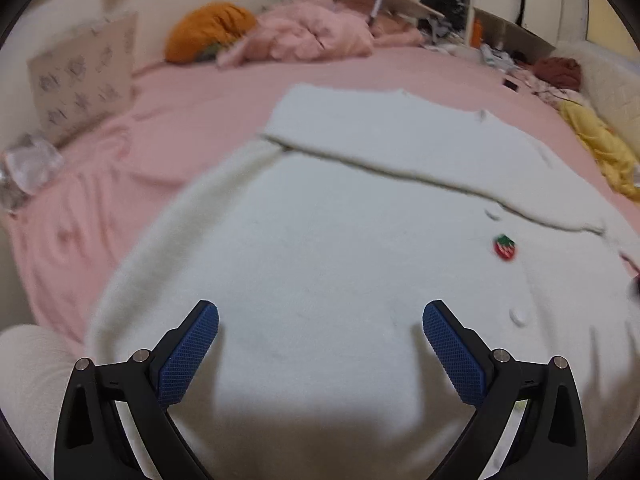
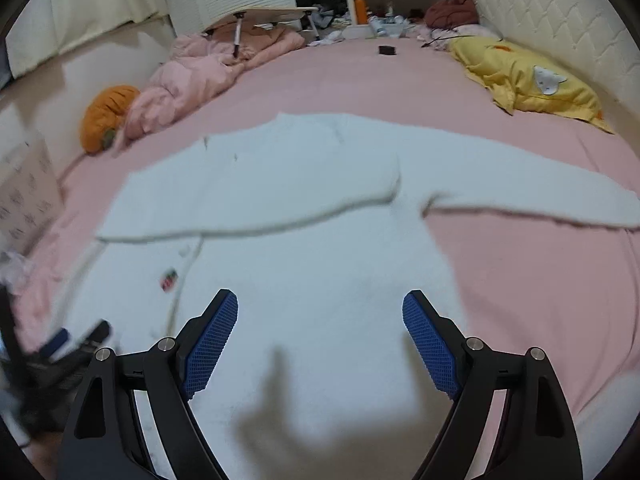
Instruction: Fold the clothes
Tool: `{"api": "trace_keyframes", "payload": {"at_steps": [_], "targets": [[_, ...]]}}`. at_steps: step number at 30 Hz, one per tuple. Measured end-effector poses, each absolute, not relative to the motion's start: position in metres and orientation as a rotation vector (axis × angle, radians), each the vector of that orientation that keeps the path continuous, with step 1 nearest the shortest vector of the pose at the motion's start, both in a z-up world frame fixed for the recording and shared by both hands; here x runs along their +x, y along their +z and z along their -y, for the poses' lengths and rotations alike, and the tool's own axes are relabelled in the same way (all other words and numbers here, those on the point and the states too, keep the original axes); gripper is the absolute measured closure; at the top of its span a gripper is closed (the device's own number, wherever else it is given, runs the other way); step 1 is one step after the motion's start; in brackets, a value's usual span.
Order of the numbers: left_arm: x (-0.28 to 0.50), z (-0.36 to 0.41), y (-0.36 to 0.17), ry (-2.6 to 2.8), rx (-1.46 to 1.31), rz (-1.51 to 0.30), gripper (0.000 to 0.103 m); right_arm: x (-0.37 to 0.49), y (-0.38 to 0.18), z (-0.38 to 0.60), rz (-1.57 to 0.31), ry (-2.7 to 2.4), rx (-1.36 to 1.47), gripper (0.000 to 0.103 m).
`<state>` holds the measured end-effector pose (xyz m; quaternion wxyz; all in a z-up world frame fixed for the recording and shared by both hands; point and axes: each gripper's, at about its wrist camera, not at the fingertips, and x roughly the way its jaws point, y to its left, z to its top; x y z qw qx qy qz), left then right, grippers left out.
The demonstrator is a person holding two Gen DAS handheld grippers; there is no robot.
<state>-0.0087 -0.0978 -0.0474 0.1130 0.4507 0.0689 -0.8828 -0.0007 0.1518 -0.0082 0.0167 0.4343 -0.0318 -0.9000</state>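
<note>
Both tongs (image 1: 321,312) (image 2: 320,306) gaping over fuzzy white cardigan (image 1: 320,260); pink sheet (image 1: 200,100) beneath.

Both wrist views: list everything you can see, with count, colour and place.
cardigan: one, white, flat mid-bed, one sleeve folded across, one stretched out
strawberry patch: one, red and green, cardigan front
bed sheet: one, pink, under cardigan
pink bedding: one heap, far left
pumpkin cushion: one, orange, beside pink bedding
yellow quilt: one, by headboard
orange bottle: one, far end
left gripper: jaws open, above cardigan
right gripper: jaws open, above cardigan
</note>
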Motion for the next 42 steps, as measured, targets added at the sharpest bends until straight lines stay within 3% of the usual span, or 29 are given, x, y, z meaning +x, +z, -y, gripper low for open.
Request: {"api": "trace_keyframes", "payload": {"at_steps": [2, 4, 21, 28, 32, 42], "targets": [[-0.013, 0.101, -0.058, -2.576, 1.391, -0.214, 0.0, -0.019, -0.04, -0.149, -0.033, -2.728, 1.544, 0.019], [-0.013, 0.1, -0.056, -2.587, 1.38, -0.195, 0.0, -0.009, -0.042, -0.153, -0.059, -2.753, 1.485, 0.019], [-0.013, 0.089, -0.049, -2.606, 1.347, -0.158, 0.0, -0.031, -0.047, -0.166, -0.037, -2.767, 1.506, 0.018], [-0.019, 0.08, -0.022, -2.752, 1.28, -0.19, 0.0, -0.026, -0.021, -0.184, 0.154, -2.79, 1.376, 0.018], [-0.055, 0.052, 0.001, -2.807, 1.283, -0.103, 0.0, -0.026, -0.001, -0.212, 0.32, -2.826, 1.25, 0.018], [-0.19, -0.143, 0.009, -3.012, 1.654, 0.152, 0.0, -0.034, 0.029, -0.297, 0.73, -2.896, 1.035, 0.018]]}}
